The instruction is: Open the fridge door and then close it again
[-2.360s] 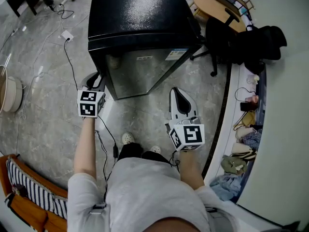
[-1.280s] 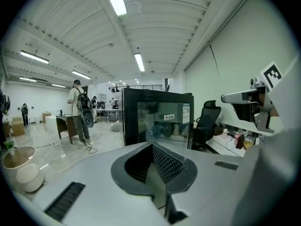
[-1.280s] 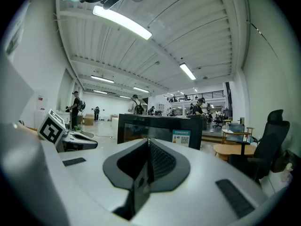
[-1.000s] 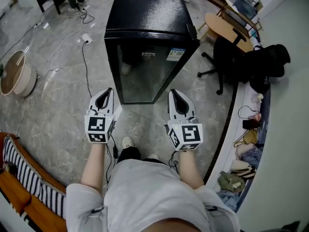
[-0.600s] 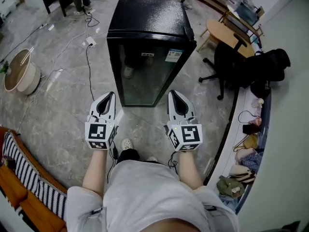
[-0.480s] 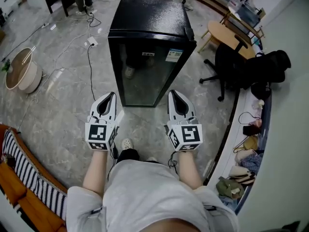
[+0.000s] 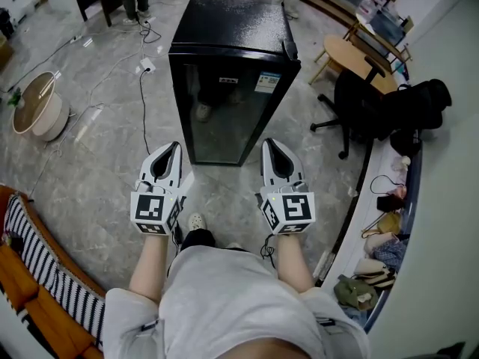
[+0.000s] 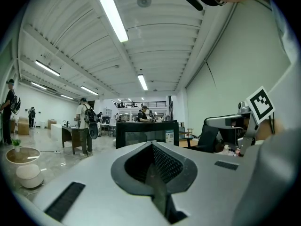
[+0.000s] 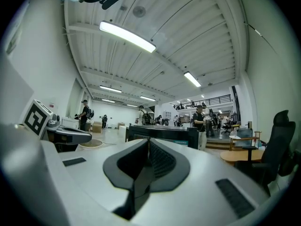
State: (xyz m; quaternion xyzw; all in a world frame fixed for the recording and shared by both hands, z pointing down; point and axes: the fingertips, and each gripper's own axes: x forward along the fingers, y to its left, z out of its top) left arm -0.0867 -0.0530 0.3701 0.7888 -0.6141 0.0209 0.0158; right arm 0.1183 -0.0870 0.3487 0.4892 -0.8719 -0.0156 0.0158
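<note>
— Where's the fridge (image 7: 228, 73)?
— Upright on the floor (image 7: 90, 163), long axis vertical, its glass door (image 7: 224, 114) shut and facing the person.
— And the tongs?
— The left tongs (image 7: 168, 152) and right tongs (image 7: 274, 149) hover near the door, clear of it, pointing at it. Both are closed tight on nothing.

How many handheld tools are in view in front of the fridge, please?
2. The left tool is at the left of the head view, the right tool at its right. Both point toward the closed fridge and are apart from it. None seems hidden.
</note>
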